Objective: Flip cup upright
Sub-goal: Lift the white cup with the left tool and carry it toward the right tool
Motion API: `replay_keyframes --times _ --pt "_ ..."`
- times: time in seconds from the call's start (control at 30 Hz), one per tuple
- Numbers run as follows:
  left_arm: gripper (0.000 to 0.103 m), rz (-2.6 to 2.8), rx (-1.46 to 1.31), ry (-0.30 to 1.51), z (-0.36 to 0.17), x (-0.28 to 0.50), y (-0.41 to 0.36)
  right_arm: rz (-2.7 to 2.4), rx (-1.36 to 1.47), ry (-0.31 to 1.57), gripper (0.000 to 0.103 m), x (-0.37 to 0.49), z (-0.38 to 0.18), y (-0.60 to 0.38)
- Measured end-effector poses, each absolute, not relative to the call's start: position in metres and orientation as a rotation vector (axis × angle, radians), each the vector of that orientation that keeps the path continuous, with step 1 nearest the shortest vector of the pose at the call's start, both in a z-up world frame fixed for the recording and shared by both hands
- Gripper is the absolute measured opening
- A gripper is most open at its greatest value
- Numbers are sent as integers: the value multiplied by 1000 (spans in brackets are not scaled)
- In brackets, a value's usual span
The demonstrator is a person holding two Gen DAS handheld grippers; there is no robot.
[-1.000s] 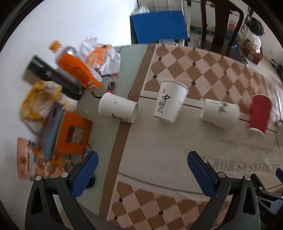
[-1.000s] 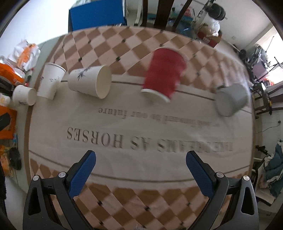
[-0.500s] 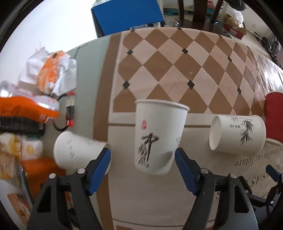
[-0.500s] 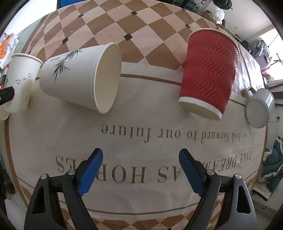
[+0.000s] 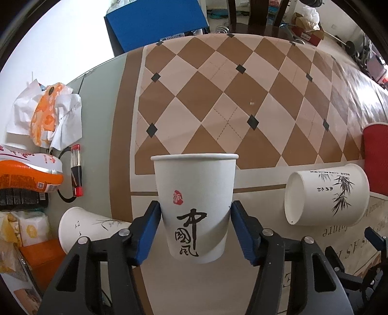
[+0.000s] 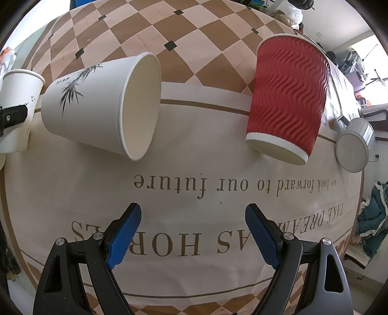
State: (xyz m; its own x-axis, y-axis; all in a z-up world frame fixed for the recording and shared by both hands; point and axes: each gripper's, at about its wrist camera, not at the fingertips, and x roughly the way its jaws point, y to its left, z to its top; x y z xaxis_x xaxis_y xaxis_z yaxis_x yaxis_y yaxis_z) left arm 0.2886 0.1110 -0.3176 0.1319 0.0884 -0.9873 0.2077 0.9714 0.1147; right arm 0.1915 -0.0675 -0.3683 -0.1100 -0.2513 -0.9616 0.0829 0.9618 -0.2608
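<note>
A white paper cup with black calligraphy (image 5: 195, 206) stands between the blue pads of my left gripper (image 5: 195, 213), which close against its sides; it also shows at the left edge of the right wrist view (image 6: 17, 106). A white bamboo-print cup (image 5: 327, 198) lies on its side to its right, mouth toward my right gripper in the right wrist view (image 6: 101, 104). A red ribbed cup (image 6: 286, 97) stands mouth down. My right gripper (image 6: 194, 232) is open and empty, short of both cups.
Another white cup (image 5: 89, 227) lies on its side at the left. A grey mug (image 6: 354, 147) lies at the right near the table's edge. An orange bottle (image 5: 26, 174), snack bags (image 5: 46, 116) and a lighter (image 5: 76, 169) crowd the left side. A blue box (image 5: 157, 21) stands behind.
My left gripper moved forward around the calligraphy cup and narrowed onto its sides. My right gripper moved closer to the bamboo-print and red cups and stayed open.
</note>
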Motion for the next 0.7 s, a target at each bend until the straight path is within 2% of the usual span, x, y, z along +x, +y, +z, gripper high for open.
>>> replay_keyframes --times 0.3,0.7 --pt "55 -69 188 1402 -289 260 118 -295 -142 1634 89 182 -342 -66" --pt "55 -64 70 1430 -232 163 86 -327 -115 1601 89 139 -289 -109"
